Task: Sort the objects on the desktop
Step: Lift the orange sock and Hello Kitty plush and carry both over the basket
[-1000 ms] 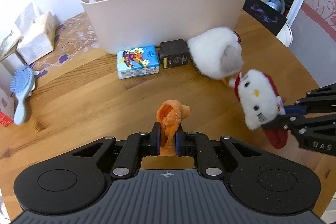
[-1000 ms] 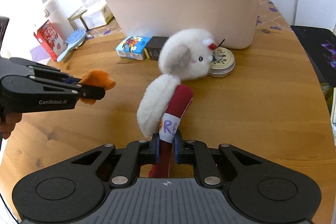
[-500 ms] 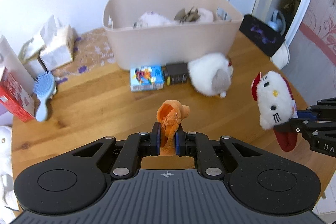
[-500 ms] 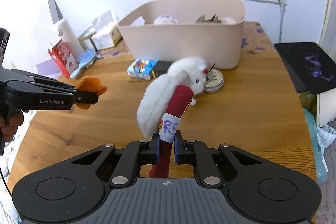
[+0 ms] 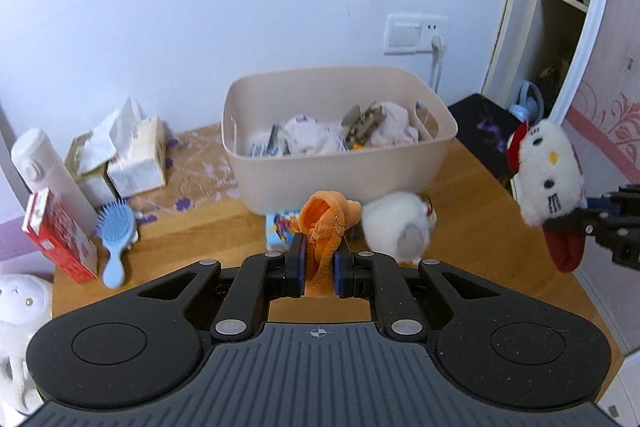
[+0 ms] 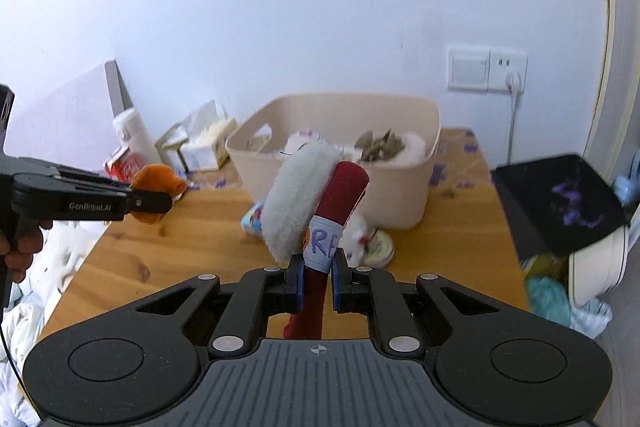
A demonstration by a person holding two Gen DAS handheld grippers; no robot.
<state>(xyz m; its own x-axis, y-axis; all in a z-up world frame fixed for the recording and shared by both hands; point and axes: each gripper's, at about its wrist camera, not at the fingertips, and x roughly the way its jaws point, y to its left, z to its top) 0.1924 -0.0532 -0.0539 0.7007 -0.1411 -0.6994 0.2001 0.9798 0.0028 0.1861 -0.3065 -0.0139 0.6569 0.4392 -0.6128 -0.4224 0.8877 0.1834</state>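
Note:
My left gripper (image 5: 319,269) is shut on an orange plush toy (image 5: 328,223), held in the air above the wooden table (image 5: 192,231). In the right wrist view that gripper (image 6: 154,203) comes in from the left with the orange toy (image 6: 160,179). My right gripper (image 6: 316,279) is shut on the red part of a white cat plush (image 6: 298,195); the left wrist view shows this cat plush (image 5: 548,179) at the far right. The beige bin (image 5: 340,167) stands at the back of the table with cloth and packets inside.
In front of the bin lie a second white plush (image 5: 400,231), a colourful small box (image 5: 282,235) and a round tin (image 6: 378,247). At the left are a blue hairbrush (image 5: 114,243), a red carton (image 5: 60,239), tissue packs (image 5: 136,155) and a white bottle (image 5: 52,171). A black board (image 6: 560,199) leans at the right edge.
Both grippers have risen with their toys, so the table and bin now look smaller and lower, and the bin's inside has come into view. Both grips are unchanged.

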